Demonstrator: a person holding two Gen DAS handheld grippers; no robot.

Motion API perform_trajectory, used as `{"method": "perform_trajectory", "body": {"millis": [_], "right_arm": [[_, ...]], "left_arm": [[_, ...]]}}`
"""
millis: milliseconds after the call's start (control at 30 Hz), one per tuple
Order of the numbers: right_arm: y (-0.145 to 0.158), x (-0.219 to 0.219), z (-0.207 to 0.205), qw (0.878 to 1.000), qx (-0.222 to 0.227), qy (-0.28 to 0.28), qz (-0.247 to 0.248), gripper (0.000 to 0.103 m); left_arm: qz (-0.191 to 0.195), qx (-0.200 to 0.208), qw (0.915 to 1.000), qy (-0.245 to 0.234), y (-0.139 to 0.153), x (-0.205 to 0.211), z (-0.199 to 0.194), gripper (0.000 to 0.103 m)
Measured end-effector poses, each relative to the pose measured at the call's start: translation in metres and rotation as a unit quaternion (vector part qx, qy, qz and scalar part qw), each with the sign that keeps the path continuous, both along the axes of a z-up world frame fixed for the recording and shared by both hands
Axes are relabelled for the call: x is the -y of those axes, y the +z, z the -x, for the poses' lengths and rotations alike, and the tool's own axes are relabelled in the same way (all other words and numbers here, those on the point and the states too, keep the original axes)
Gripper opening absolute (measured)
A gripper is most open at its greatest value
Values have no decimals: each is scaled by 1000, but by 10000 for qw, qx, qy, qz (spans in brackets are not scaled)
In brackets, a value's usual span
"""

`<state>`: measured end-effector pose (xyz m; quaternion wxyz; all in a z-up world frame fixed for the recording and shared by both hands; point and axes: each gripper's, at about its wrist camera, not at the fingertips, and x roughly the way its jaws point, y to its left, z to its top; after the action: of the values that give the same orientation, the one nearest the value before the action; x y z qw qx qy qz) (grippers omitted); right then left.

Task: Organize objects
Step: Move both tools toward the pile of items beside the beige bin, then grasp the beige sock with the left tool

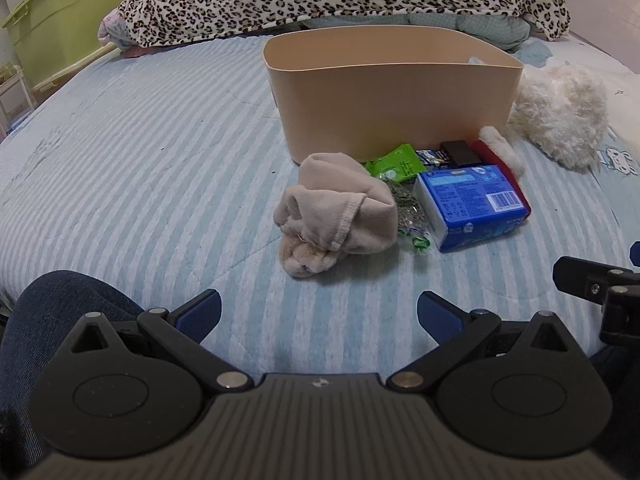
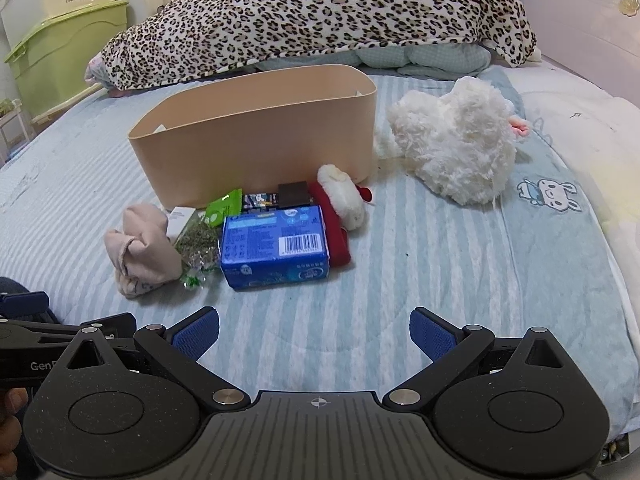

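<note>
Both tools, the left tool [image 1: 319,312] and the right tool [image 2: 314,330], hover with jaws wide and empty above a striped bed [image 1: 140,152]. Nothing appears gathered yet: a beige cloth [image 1: 336,210], blue tissue pack [image 2: 276,246] and small packets lie clustered just before the tan bin [image 2: 256,140]. The next move likely calls for reaching forward to grasp one item.

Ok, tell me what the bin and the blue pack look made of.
The bin looks like matte beige plastic: smooth, rigid walls with an even thin rim. The blue pack seems wrapped in glossy plastic film, given the sheen, printed barcode and soft edges; probably tissues inside.
</note>
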<state>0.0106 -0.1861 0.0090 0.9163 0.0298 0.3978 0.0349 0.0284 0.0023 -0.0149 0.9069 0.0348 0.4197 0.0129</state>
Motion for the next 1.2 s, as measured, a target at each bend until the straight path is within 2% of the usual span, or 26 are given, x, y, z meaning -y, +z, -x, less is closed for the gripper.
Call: {"method": "perform_trajectory", "body": {"millis": [500,633,733,1067,1200], "right_arm": [[-21,-11,-49,9996,14,163,-240,103],[-30,-12,-61,9993,-66,136,-343,103],[-36,-14,-69,9991,-132,152,-364,103],[-46,-24,-86,9989,-222,121,-398,103],[-51,-26,-90,9974,-348,113,-615,103]], "left_arm": [[1,12,9999,104,-12,-9,-47,103],[33,70,10000,42,-14,-10,-60,103],[200,89,9997,-77,-16,-11,-68,103],[257,-11,9995,-156,-30,-17,-92,103],[321,49,9993,-197,-30,-24,-94,103]]}}
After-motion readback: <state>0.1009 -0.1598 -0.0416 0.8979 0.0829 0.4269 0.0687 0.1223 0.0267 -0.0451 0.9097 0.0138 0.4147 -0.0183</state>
